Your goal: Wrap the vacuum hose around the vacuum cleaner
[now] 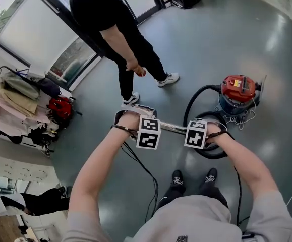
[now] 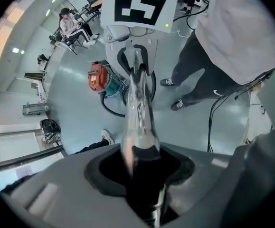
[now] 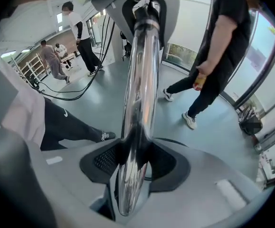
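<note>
The vacuum cleaner (image 1: 239, 92) with a red top stands on the grey floor to the right, and also shows small in the left gripper view (image 2: 99, 77). Its black hose (image 1: 196, 96) arcs from the body toward me and loops by my feet. A chrome wand tube (image 1: 172, 128) hangs level between both grippers. My left gripper (image 1: 156, 127) is shut on one end of the tube (image 2: 139, 113), with its jaws closed around it (image 2: 142, 175). My right gripper (image 1: 186, 130) is shut on the other end (image 3: 142, 80), the tube running out of its jaws (image 3: 132, 175).
A person in black (image 1: 118, 29) stands close behind the tube, on the left. A glass wall and a clothes rack (image 1: 19, 102) lie at the far left. Black cables (image 1: 146, 173) trail over the floor by my shoes. A thin cord (image 1: 241, 117) lies beside the vacuum.
</note>
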### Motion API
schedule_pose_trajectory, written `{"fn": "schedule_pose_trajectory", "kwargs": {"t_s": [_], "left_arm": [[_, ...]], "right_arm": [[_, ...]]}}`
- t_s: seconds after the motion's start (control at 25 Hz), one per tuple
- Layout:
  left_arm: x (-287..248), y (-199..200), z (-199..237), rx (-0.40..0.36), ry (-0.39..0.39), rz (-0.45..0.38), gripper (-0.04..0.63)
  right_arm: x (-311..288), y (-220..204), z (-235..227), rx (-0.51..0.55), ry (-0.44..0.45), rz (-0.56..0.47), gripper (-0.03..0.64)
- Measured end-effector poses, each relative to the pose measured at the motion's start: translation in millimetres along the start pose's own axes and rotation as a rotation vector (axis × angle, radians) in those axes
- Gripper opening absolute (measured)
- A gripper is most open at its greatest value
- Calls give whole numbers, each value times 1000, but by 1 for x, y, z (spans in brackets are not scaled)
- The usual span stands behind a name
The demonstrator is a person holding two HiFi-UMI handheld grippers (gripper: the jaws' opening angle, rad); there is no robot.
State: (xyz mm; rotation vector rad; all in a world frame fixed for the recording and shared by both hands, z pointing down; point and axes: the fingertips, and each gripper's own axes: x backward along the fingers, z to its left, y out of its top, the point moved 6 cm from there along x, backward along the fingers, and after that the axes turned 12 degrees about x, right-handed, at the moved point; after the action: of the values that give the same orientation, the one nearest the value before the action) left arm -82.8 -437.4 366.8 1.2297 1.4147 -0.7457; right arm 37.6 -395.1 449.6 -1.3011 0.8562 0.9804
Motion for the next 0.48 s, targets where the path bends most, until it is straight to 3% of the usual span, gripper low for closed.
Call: {"fn": "schedule_pose_trajectory", "kwargs": {"t_s": [0.32, 0.48], "left_arm": [[-26, -21, -22, 9, 15, -67, 170], [-38, -32, -29, 35, 10, -82, 169]], "right_arm": [[-22, 14, 11, 38, 20, 3, 201], [-31, 17, 10, 36, -12, -23, 208]]}}
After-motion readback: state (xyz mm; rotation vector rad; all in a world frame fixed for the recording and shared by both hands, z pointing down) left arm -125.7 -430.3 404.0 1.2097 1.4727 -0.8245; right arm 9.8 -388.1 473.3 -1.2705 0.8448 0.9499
